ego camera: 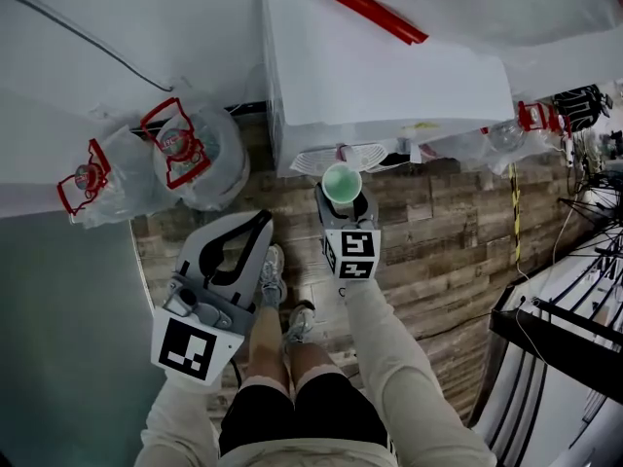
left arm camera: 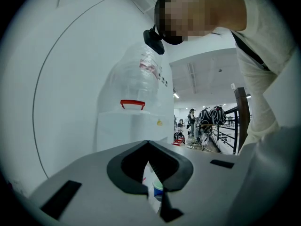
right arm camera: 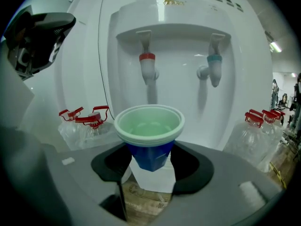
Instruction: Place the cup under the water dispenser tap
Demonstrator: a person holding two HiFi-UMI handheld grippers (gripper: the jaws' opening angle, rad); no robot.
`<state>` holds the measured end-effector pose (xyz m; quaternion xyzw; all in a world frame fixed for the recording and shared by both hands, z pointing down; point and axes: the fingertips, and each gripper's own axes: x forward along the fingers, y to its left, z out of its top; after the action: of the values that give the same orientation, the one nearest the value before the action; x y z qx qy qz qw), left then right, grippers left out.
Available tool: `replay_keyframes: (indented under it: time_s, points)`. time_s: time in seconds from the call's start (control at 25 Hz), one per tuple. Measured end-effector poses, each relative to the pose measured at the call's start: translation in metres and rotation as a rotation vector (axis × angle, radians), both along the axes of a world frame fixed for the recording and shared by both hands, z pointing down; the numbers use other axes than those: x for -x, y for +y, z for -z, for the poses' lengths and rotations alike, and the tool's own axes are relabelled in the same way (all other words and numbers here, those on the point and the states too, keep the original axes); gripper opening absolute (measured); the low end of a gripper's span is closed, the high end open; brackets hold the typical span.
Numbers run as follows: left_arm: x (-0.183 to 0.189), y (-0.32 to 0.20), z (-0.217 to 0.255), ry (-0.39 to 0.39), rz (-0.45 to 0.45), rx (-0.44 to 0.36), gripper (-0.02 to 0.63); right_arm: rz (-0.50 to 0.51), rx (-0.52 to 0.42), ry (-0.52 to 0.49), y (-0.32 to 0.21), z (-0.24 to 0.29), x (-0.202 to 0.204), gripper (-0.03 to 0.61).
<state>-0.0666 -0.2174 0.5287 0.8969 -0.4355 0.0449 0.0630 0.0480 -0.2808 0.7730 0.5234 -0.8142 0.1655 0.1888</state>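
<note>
Wood-plank floor (ego camera: pixel 438 251), white wall behind, and a white water dispenser (ego camera: pixel 389 86) standing against it. All positions below are given relative to the dispenser.

- You stand right in front of it with your shoes on the planks, looking down on its top.
- A red strip (ego camera: pixel 368 6) lies on the dispenser's top.
- Clear water bottles with red handles (ego camera: pixel 190 154) lie on the floor to its left. There are more bottles (ego camera: pixel 526 125) to its right.
- Your right gripper (ego camera: pixel 343 202) is clamped on the cup (ego camera: pixel 342 181). The right gripper view shows the two jaws pressed against the blue body (right arm camera: pixel 149 152) from either side, well under the rim.
- The cup is upright, with a blue outside, a pale green inside and a white rim.
- From the head view, the cup is just in front of the dispenser's front face, at the drip tray (ego camera: pixel 365 154).
- In the right gripper view the rim sits lower than both taps, nearer in line with the red tap (right arm camera: pixel 147 65) than the blue tap (right arm camera: pixel 214 67). I can't tell whether it's actually beneath a spout.
- Your left gripper (ego camera: pixel 263 224) is off to the dispenser's front left and tilted. Its jaws are closed tip to tip with nothing in them.
- The left gripper view looks up past the dispenser's bottle (left arm camera: pixel 138 84).
</note>
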Motion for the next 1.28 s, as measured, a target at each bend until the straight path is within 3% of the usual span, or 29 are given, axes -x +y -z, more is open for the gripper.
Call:
replay_keyframes:
  time_s: [0.28, 0.68, 1.28]
  points:
    - [0.005, 0.000, -0.010, -0.012, 0.005, 0.003, 0.005, 0.028, 0.006, 0.031, -0.021, -0.022, 0.010, 0.262]
    - [0.016, -0.002, -0.026, -0.030, 0.009, 0.019, 0.005, -0.009, 0.056, 0.018, -0.039, -0.054, 0.013, 0.263]
    - [0.024, -0.003, -0.034, -0.032, 0.015, 0.037, 0.005, 0.004, 0.082, 0.049, -0.048, -0.065, 0.024, 0.272]
